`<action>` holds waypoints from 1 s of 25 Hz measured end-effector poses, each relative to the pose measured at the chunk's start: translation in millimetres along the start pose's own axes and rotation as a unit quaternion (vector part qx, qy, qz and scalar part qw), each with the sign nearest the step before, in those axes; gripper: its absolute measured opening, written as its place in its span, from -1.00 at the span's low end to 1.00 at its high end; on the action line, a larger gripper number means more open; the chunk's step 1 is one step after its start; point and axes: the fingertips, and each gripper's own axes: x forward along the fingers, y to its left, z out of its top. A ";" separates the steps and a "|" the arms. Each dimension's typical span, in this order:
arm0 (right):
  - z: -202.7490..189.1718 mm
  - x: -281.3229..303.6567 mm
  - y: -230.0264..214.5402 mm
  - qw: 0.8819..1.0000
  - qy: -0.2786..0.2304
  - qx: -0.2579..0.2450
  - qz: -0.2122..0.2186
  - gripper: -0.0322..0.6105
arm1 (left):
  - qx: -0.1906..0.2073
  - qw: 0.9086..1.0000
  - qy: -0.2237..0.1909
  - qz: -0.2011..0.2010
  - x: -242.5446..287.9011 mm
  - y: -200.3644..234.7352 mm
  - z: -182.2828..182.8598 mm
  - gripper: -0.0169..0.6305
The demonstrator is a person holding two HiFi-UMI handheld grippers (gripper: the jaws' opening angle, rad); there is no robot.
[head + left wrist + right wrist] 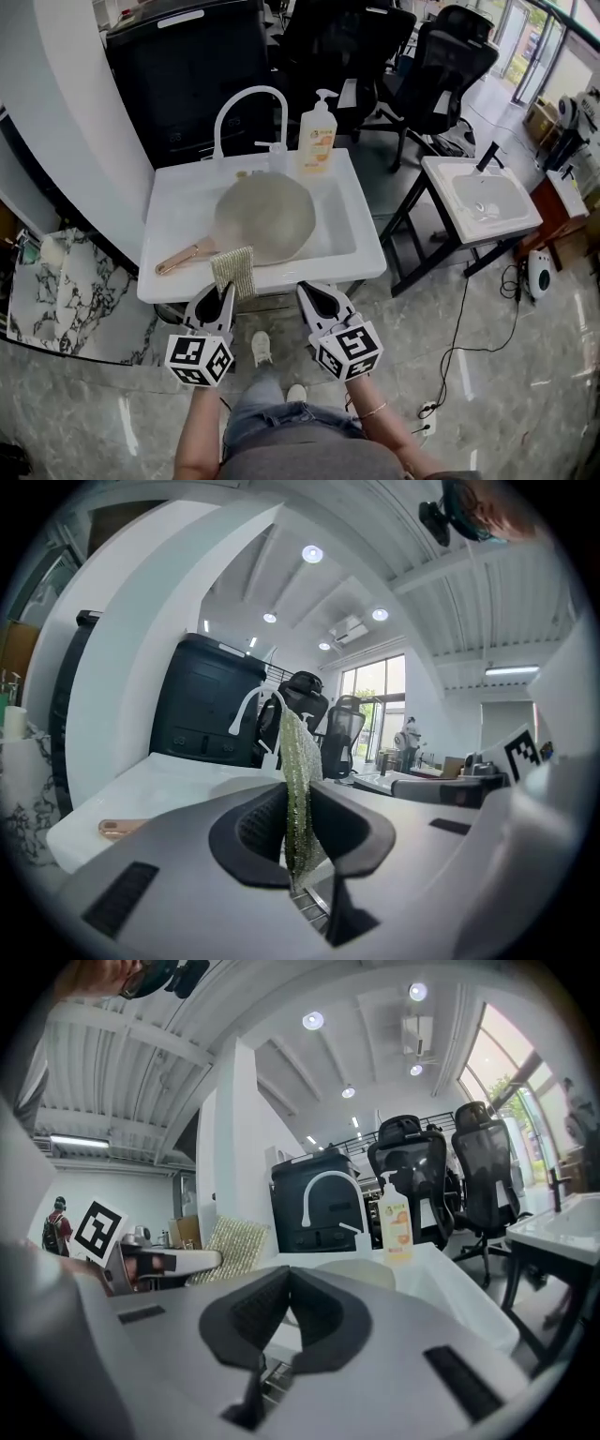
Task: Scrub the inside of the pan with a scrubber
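Observation:
A grey round pan (265, 217) with a copper handle (184, 257) lies in the white sink (178, 206). My left gripper (226, 290) is shut on a greenish mesh scrubber (234, 270), which sticks up between its jaws at the sink's front edge; the scrubber (298, 789) stands edge-on in the left gripper view. My right gripper (312, 292) is held just in front of the sink, shut with nothing in it. In the right gripper view the scrubber (228, 1247) shows at left and the pan (361, 1273) lies beyond the jaws.
A white curved faucet (246, 105) and a soap bottle (318, 134) stand at the sink's back rim. A second small sink (480, 197) on a black frame stands at right. Office chairs (441, 66) are behind. A marble counter (47, 281) lies to the left.

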 end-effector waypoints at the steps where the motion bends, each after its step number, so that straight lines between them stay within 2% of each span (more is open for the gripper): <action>1: 1.0 6.8 -6.0 1.000 0.000 0.002 -0.005 -0.87 | 0.001 1.000 0.000 -0.002 9.2 5.9 2.2 -0.74; 6: 11.3 53.4 -42.0 0.999 0.004 0.003 -0.035 -0.87 | 0.014 1.000 0.005 -0.016 66.3 41.8 17.4 -0.74; 10: 23.7 90.6 -67.4 0.998 0.003 0.009 -0.061 -0.87 | 0.027 0.998 0.016 -0.048 110.0 63.5 24.0 -0.74; 15: 33.3 124.8 -95.1 0.995 0.007 0.018 -0.095 -0.87 | 0.021 0.995 0.019 -0.094 158.3 79.0 32.4 -0.74; 19: 32.9 138.3 -116.9 0.990 0.016 0.024 -0.135 -0.87 | 0.018 0.992 0.039 -0.117 189.4 88.6 32.7 -0.74; 22: 31.6 140.2 -132.5 0.985 0.020 0.031 -0.169 -0.87 | 0.031 0.987 0.058 -0.146 209.2 85.9 30.6 -0.74; 25: 28.3 136.7 -146.2 0.978 0.026 0.039 -0.202 -0.87 | 0.049 0.978 0.081 -0.187 227.7 74.8 24.5 -0.74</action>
